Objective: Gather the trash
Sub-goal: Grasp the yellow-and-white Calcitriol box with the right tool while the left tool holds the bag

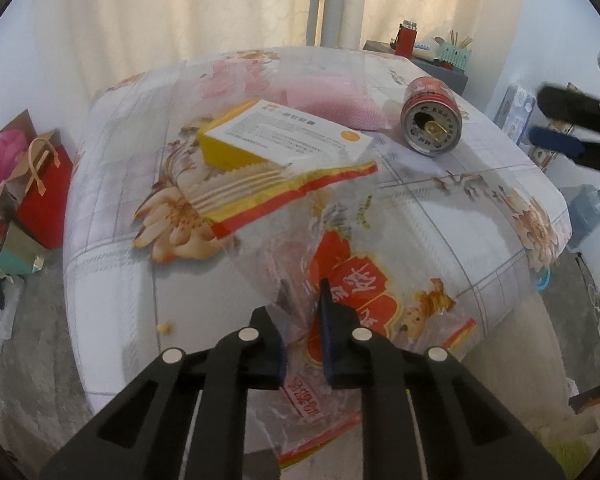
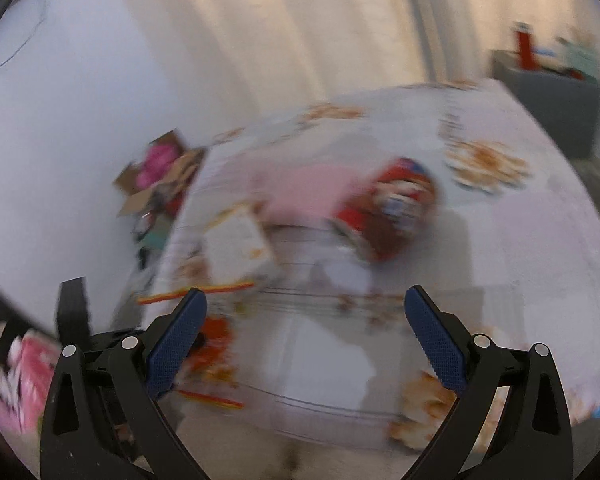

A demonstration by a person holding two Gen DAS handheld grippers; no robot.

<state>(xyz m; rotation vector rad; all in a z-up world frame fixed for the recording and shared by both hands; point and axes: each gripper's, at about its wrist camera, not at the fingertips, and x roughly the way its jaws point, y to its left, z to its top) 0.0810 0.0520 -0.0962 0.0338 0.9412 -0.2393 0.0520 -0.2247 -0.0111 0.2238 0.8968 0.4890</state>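
Cream curtains hang behind a table [image 1: 112, 264] under a floral cloth. From the left wrist, the left claw [image 1: 302, 320] is clenched on a clear printed bag [image 1: 364, 280] draped over the near table edge. On the bag's far end lies a yellow-and-white box [image 1: 268, 136]; a red can [image 1: 432, 120] lies on its side to the right, beside a pink pouch [image 1: 332, 100]. The right claw [image 1: 556, 120] shows at the right edge. From the right wrist, heavily blurred, the right claw [image 2: 306, 300] is spread wide and empty above the table [image 2: 520, 240], with the can [image 2: 384, 216] ahead.
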